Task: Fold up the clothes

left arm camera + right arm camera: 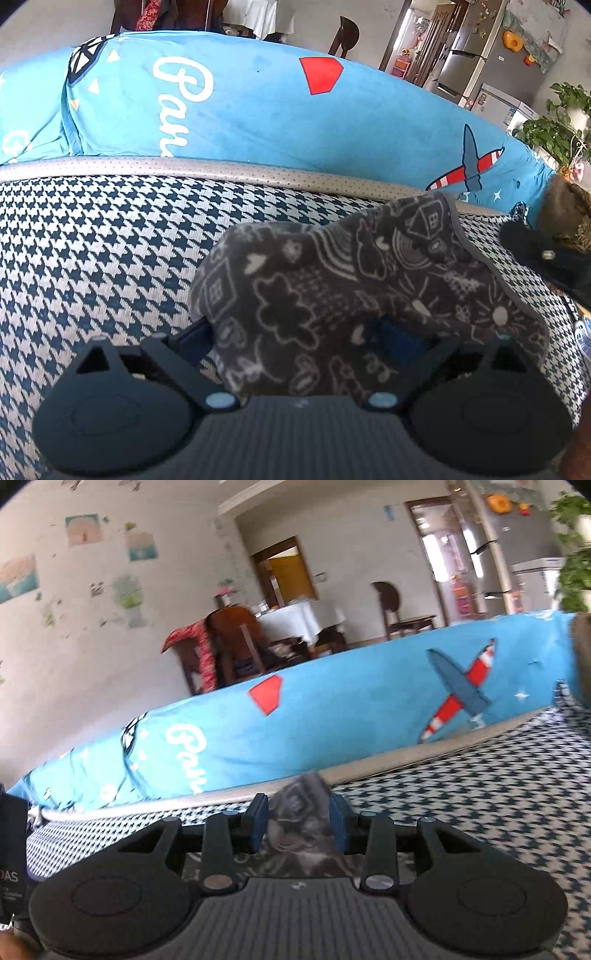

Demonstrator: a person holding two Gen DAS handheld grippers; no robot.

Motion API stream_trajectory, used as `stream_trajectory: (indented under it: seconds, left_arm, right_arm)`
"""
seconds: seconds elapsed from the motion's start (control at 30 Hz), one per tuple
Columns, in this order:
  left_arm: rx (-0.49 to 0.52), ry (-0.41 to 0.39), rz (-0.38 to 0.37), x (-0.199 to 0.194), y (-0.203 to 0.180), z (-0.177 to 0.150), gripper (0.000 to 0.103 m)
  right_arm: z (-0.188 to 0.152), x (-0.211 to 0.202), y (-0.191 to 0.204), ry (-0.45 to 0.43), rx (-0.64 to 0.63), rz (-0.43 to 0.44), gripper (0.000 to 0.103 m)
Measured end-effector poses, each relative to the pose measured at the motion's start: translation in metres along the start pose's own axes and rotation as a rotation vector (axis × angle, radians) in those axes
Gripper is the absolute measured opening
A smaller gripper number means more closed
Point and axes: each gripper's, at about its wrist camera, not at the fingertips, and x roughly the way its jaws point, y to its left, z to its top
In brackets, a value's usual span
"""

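A grey fleece garment (332, 277) printed with white doodles lies bunched on the houndstooth seat cover (92, 240). My left gripper (299, 328) stands wide open over its near edge. The cloth drapes over the right blue pad (399, 343), the left finger (195, 332) shows beside it, and nothing is pinched. In the right wrist view a ridge of the same garment (306, 797) rises between the blue pads and touches both. My right gripper (299, 823) is shut on that fold, and more of the cloth runs under its body.
A blue printed cover (258, 110) forms the sofa back behind a grey piped edge (221, 166). Black gripper parts show at the frame edges (535, 251) (11, 849). Beyond are wooden chairs (229, 646), a white-clothed table (303, 616), a fridge (472, 55) and a plant (554, 125).
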Motion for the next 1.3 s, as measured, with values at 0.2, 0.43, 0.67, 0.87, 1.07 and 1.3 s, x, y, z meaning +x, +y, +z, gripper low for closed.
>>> stream_trajectory:
  seconds: [0.2, 0.43, 0.67, 0.87, 1.07, 1.3]
  left_arm:
    - [-0.003, -0.005, 0.002, 0.006, 0.002, 0.001, 0.101]
    - [0.012, -0.009, 0.013, 0.013, 0.000, 0.004, 0.102]
    - [0.026, -0.004, 0.022, 0.027, -0.002, 0.015, 0.103]
    - [0.044, 0.001, 0.019, 0.037, -0.001, 0.019, 0.103]
    - [0.020, -0.018, -0.011, 0.034, 0.006, 0.020, 0.103]
    - [-0.024, -0.062, -0.017, 0.021, 0.014, 0.025, 0.103]
  right_arm:
    - [-0.002, 0.031, 0.000, 0.050, -0.002, 0.069, 0.036]
    - [0.000, 0.057, 0.002, 0.087, -0.002, 0.123, 0.036]
    - [-0.003, 0.082, -0.006, 0.108, -0.009, 0.049, 0.036]
    - [-0.014, 0.103, -0.027, 0.151, -0.015, -0.043, 0.023]
    - [-0.024, 0.120, -0.031, 0.163, -0.037, -0.081, 0.019]
    - [-0.025, 0.126, -0.041, 0.159, -0.009, -0.084, 0.018]
